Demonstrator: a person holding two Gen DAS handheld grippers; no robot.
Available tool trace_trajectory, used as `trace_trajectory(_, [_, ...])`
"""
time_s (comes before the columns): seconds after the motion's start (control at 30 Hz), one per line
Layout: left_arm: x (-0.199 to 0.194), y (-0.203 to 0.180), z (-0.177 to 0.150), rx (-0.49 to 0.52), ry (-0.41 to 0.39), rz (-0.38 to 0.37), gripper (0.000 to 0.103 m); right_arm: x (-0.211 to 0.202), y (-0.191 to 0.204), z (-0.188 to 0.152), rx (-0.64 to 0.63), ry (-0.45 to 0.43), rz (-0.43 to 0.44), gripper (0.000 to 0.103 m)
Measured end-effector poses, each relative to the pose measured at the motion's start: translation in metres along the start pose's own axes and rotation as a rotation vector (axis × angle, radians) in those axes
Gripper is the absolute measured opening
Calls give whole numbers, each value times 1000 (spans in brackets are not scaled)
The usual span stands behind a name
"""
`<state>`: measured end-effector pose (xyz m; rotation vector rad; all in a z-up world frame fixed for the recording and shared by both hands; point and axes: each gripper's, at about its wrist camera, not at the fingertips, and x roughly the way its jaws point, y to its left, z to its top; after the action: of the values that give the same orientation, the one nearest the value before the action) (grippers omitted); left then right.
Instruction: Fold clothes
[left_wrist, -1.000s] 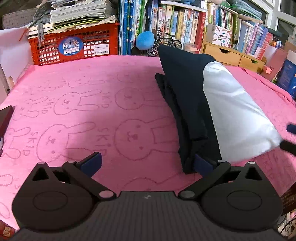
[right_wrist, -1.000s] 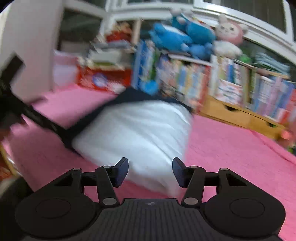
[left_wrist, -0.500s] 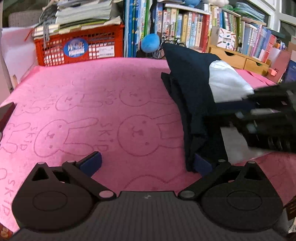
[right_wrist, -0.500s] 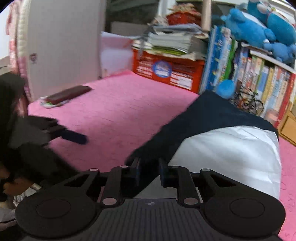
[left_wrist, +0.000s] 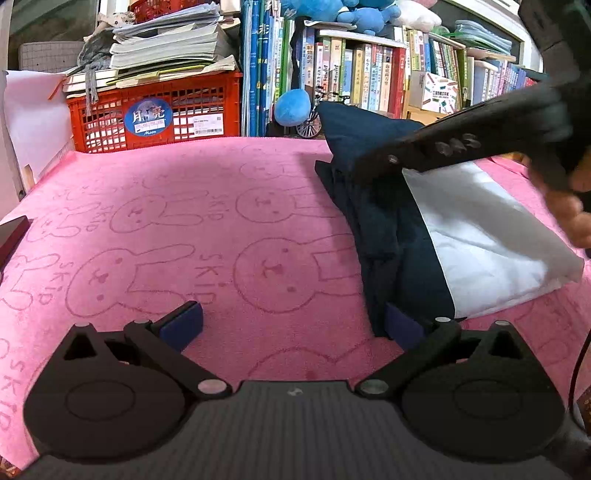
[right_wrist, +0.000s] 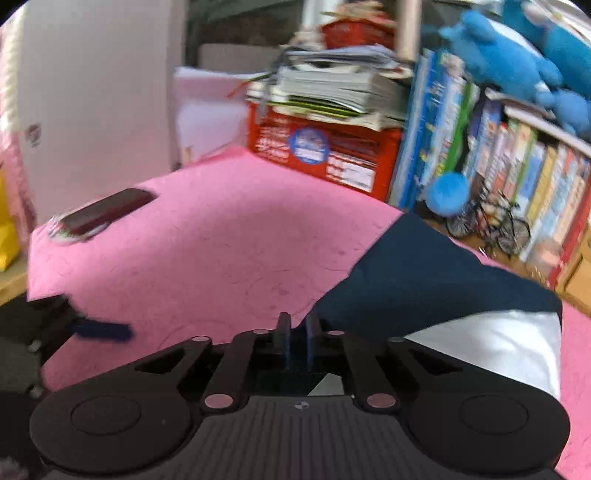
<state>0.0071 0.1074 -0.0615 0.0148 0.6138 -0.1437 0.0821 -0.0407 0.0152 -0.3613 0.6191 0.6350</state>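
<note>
Left wrist view: the navy-and-white folded cloth garment already sits in a long doubled-over bundle on the right half of the pink bunny-print towel-covered bench, so I'd say at least one fold is done and it still needs squaring off. Left tool is spread wide, gripping nothing, its right pad just beside the bundle's near corner. Loads of bare pink to the left.

Right wrist view: right tool is clenched at the navy edge; can't tell whether fabric is pinched. The red plastic crate and the row of upright books crowd the far edge.
</note>
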Motion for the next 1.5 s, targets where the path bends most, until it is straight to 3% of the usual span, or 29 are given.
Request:
trace_trajectory(0.1, [0, 0, -2, 2, -13, 0, 103, 3, 9, -3, -79, 47, -81, 11])
trace_trajectory(0.3, [-2, 1, -3, 9, -29, -9, 103, 70, -26, 24, 25, 93, -270, 11])
trace_trajectory(0.43, [-4, 1, -5, 20, -40, -15, 103, 119, -52, 39, 78, 112, -247, 9])
trace_trajectory(0.57, [-4, 1, -7, 29, -46, -19, 103, 158, -83, 56, 170, 174, -288, 9])
trace_trajectory(0.63, [-4, 1, -7, 31, -49, -21, 103, 155, -96, 62, 243, 151, -292, 13])
trace_trajectory(0.67, [-4, 1, -8, 33, -51, -21, 103, 147, -100, 64, 275, 118, -283, 21])
trace_trajectory(0.7, [-4, 1, -8, 34, -54, -20, 103, 131, -102, 63, 294, 64, -262, 33])
trace_trajectory(0.73, [-4, 1, -9, 34, -56, -20, 103, 114, -103, 61, 305, 7, -238, 39])
trace_trajectory(0.8, [-4, 1, -10, 35, -60, -19, 103, 83, -102, 55, 304, -77, -195, 42])
trace_trajectory(1.03, [-6, 3, -8, 34, -43, -21, 103, 12, -57, 0, 159, -81, -3, 45])
trace_trajectory(1.1, [-10, 7, -4, 27, -13, -28, 103, -3, -42, -16, 166, -92, 27, 57])
trace_trajectory(1.27, [-34, 39, 13, -44, -8, -25, 103, -41, -38, -56, 257, -141, 5, 62])
trace_trajectory(1.33, [-40, 44, 29, -40, -35, -15, 103, -52, -45, -68, 292, -176, -13, 68])
trace_trajectory(1.37, [-42, 44, 40, -32, -55, -23, 103, -59, -49, -74, 317, -202, -18, 75])
trace_trajectory(1.4, [-42, 41, 52, -21, -76, -49, 103, -64, -54, -79, 341, -222, -27, 81])
trace_trajectory(1.5, [-26, 19, 84, -6, -101, -161, 103, -75, -68, -92, 400, -246, -81, 85])
